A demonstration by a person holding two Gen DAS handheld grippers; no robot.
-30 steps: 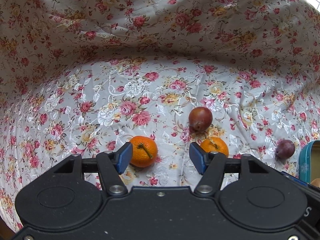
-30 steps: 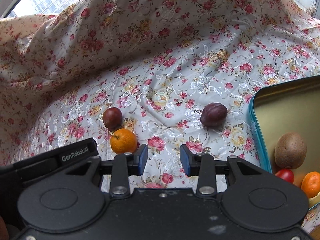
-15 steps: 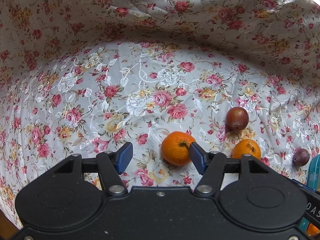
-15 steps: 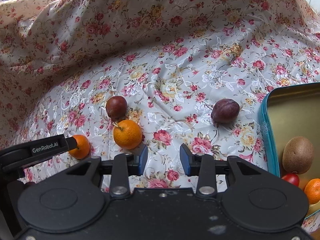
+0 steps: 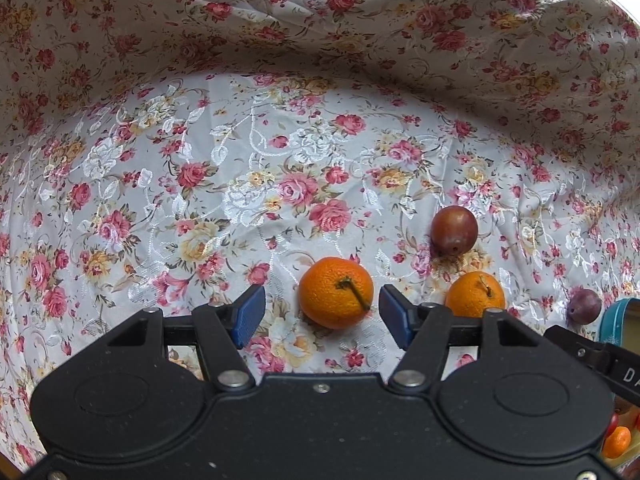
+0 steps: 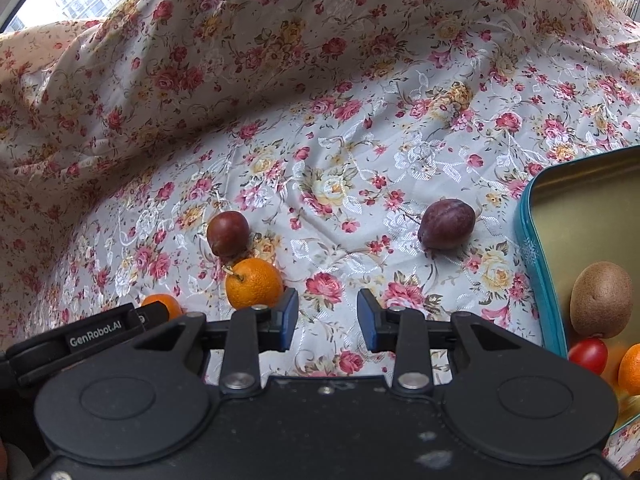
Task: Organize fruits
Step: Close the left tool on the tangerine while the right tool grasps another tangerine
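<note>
A stemmed orange (image 5: 336, 292) lies on the floral cloth between the blue pads of my left gripper (image 5: 322, 314), which is open; the right pad is close to it and the left pad stands apart. A second orange (image 5: 474, 294), a reddish plum (image 5: 454, 230) and a purple plum (image 5: 584, 306) lie to the right. My right gripper (image 6: 327, 320) hovers over bare cloth, its jaws closing with nothing between them. It has the second orange (image 6: 254, 284) at its left finger and the purple plum (image 6: 446, 228) ahead to the right.
A teal tin (image 6: 536, 260) at the right holds a kiwi (image 6: 600, 300), a cherry tomato (image 6: 588, 356) and an orange (image 6: 632, 368). The floral cloth rises in folds behind the fruit. The left gripper's body (image 6: 100, 336) crosses the lower left of the right wrist view.
My left gripper has shifted left and sunk, so the stemmed orange went from beside its left pad to between the pads. The right wrist view has hardly changed.
</note>
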